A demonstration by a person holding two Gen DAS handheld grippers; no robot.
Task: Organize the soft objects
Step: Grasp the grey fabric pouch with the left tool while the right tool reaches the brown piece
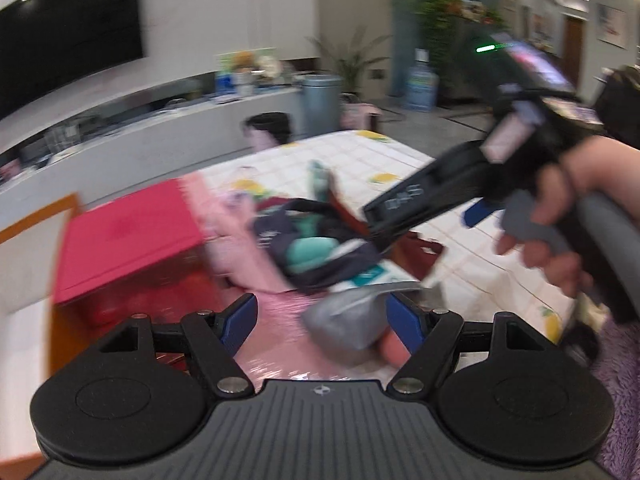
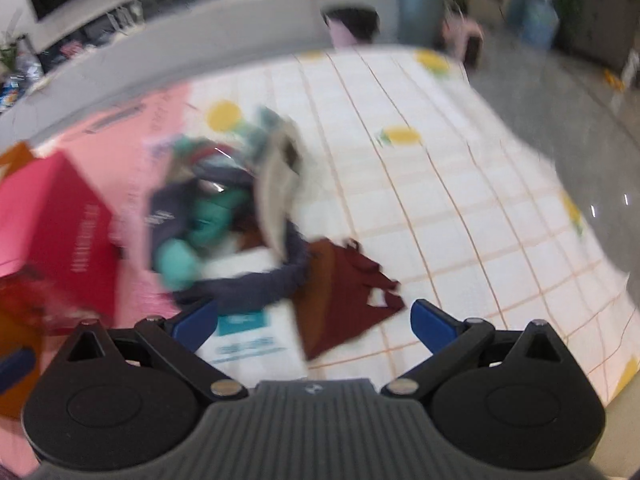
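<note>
Left tongs wide, nothing gripped, grey soft item just ahead | clothes pile mid counter, red box left of it | right tongs wide, empty, over pile edge, maroon garment beside.

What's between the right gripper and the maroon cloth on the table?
Nothing visible. The right gripper, jaws open and empty, looks straight down on the maroon cloth, which lies flat on the checked tablecloth beside the navy bag.
</note>
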